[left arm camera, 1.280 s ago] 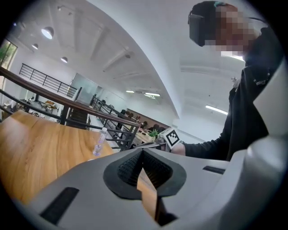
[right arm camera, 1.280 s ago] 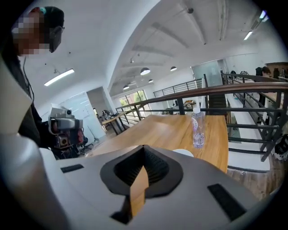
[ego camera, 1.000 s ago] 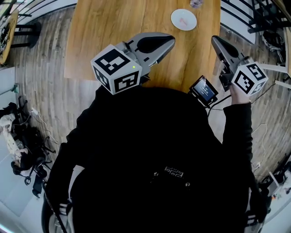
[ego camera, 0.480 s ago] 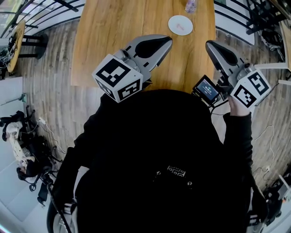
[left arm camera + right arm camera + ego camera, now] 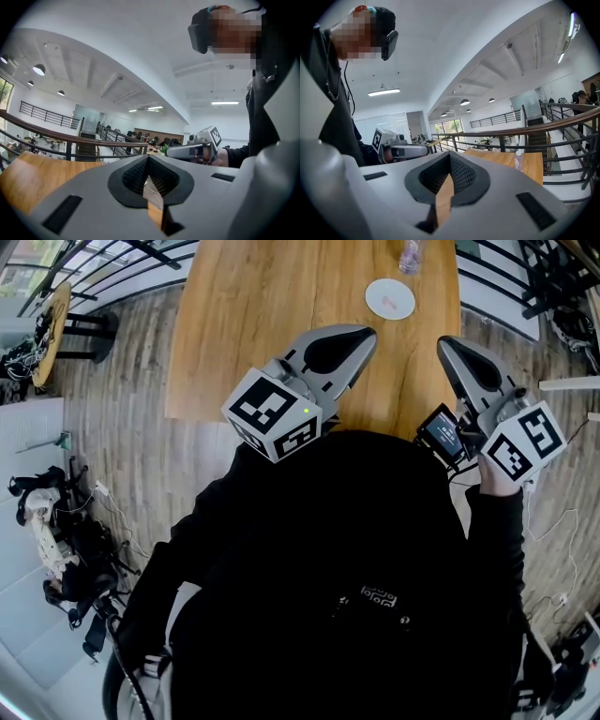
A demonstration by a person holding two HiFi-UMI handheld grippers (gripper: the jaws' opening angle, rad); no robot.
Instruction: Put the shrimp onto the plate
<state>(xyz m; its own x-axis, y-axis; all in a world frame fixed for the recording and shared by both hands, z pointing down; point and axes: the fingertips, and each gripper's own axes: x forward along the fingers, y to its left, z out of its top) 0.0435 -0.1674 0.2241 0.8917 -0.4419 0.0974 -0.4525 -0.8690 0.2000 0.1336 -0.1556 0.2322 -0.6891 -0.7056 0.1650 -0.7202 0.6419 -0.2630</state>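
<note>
Wooden table [image 5: 253, 315] ahead, jaws together, empty

The person holds both grippers side by side in front of the body, nearly level and pointing forward, well apart from each other. The left gripper [image 5: 362, 335] has its jaws together, with nothing between them. The right gripper [image 5: 449, 345] is closed and empty too, and the right hand [image 5: 497, 486], in a black sleeve [image 5: 492, 540], carries it.

No legible text, number or brand is found. Only square coded markers are carried on the left gripper [image 5: 367, 336] and right gripper [image 5: 446, 345]. Print on the small screen [image 5: 442, 432] and the black garment [image 5: 380, 597] is too small to be read.
</note>
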